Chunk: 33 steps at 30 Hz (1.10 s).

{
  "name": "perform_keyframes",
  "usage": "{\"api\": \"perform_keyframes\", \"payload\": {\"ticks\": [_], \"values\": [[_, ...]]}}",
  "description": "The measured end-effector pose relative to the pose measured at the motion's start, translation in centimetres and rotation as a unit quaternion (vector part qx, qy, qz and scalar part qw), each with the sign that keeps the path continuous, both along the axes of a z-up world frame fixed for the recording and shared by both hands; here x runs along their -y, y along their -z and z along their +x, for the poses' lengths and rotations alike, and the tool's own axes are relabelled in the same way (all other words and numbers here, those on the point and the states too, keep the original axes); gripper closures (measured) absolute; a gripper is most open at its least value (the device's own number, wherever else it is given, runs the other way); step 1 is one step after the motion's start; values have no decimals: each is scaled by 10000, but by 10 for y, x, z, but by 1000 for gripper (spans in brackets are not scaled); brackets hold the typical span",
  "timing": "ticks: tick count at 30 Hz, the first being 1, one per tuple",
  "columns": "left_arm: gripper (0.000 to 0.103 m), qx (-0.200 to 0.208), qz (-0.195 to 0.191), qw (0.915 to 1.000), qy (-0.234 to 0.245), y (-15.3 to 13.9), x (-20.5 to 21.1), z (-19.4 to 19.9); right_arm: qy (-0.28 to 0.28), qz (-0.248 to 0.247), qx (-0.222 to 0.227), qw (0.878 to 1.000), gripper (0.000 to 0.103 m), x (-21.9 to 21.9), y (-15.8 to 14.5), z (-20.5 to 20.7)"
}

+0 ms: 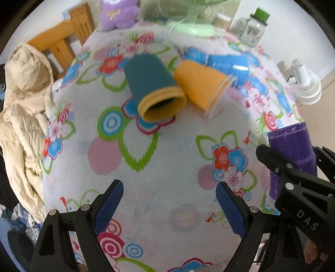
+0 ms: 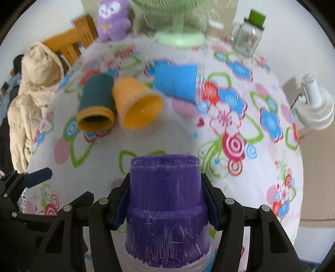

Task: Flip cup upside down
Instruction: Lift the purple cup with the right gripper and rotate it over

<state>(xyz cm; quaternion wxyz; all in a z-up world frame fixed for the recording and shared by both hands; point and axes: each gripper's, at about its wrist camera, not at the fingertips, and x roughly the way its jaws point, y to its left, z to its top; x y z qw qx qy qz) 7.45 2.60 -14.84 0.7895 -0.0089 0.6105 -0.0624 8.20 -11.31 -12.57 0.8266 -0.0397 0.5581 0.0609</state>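
My right gripper [image 2: 165, 198] is shut on a purple cup [image 2: 167, 209], which stands upside down with its base up and its clear rim low; it also shows at the right of the left wrist view [image 1: 293, 146]. My left gripper [image 1: 169, 205] is open and empty above the floral tablecloth [image 1: 159, 167]. Three cups lie on their sides farther back: a teal cup with a yellow rim [image 1: 152, 83], an orange cup [image 1: 203, 83] and a blue cup [image 1: 228, 64]. They also show in the right wrist view: teal [image 2: 96, 100], orange [image 2: 136, 102], blue [image 2: 178, 81].
At the table's far edge stand a purple plush toy [image 1: 117, 14], a green fan base [image 1: 190, 27] and a glass jar with a green lid [image 1: 251, 27]. A small white fan [image 1: 303, 81] sits at the right edge. A beige jacket [image 1: 23, 117] hangs over a wooden chair [image 1: 62, 39] at the left.
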Motion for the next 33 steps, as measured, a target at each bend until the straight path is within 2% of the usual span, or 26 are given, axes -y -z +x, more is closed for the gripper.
{"api": "perform_keyframes", "payload": {"ticks": [3,11,15,23,28,33], "values": [[12,151,2,9999,36,-3,-2,-2,-58,-23,421,9991,40,-1,-10,-18],[12,411,-98,9991,-67,3,-4,-33,-258,-54,1381,9901,40,-2,-8,-56],[12,577,-114,9982,-143,12,-5,-46,-142,279,1689,9851,40,5,3,-71],[12,641,-17,9979,-111,35,-4,-57,62,668,2378,9690,40,6,33,-90],[12,754,138,9970,-75,44,-4,-59,105,629,2769,9588,40,2,48,-98],[12,763,147,9970,-36,52,-5,-58,174,562,2922,9545,40,2,58,-102]]}}
